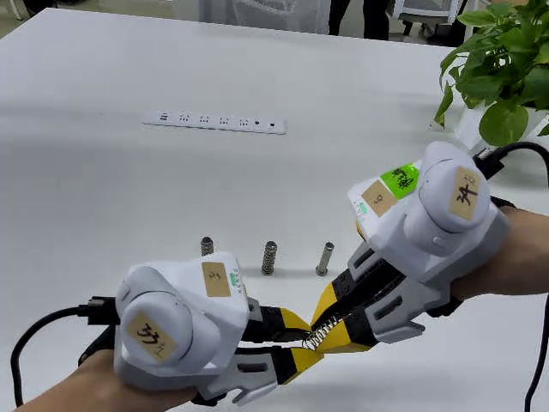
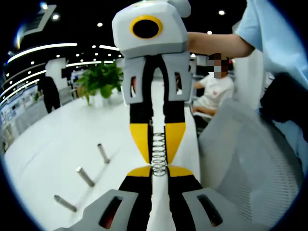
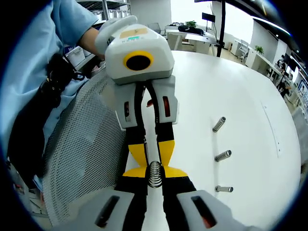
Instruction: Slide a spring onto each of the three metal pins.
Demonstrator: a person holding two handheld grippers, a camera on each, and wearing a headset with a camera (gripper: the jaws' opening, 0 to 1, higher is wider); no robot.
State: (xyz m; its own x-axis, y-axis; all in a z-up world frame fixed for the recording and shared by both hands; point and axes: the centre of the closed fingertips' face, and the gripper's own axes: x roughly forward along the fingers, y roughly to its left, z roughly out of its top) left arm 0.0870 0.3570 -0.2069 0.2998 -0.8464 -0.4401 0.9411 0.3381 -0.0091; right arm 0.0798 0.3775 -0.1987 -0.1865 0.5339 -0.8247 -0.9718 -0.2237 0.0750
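- Two tongs meet tip to tip above the white worktop [image 1: 103, 189], on the person's side of the power strip [image 1: 214, 122], with one loose spring [image 1: 319, 333] bridging them.
- The left tongs [image 1: 300, 343] are drawn in to a narrow slot, and their yellow-and-black tips pinch one end of the spring.
- The right tongs [image 1: 339, 329] are pulled almost together in the same way and grip the other end. In the left gripper view the coil runs straight from one pair of tips into the other.
- Each gripper is held in a hand, and the two housings angle inward toward each other.
- Three metal pins stand upright in a row between the power strip and the tongs, and the row runs roughly parallel to the strip.
- The bare pin [image 1: 324, 258], the one nearest the right tongs, shows plain metal.
- The middle pin [image 1: 269, 257] already has a coil around it, and so does the end pin [image 1: 207, 246] nearest the left tongs.
- The held spring is closer to the person than the whole row, just in front of the bare pin and apart from it.
- A leafy plant [image 1: 502, 60] stands beyond the strip's right end, at the worktop's edge.
- A mesh chair back [image 3: 82, 144] shows beside the person in the right gripper view.
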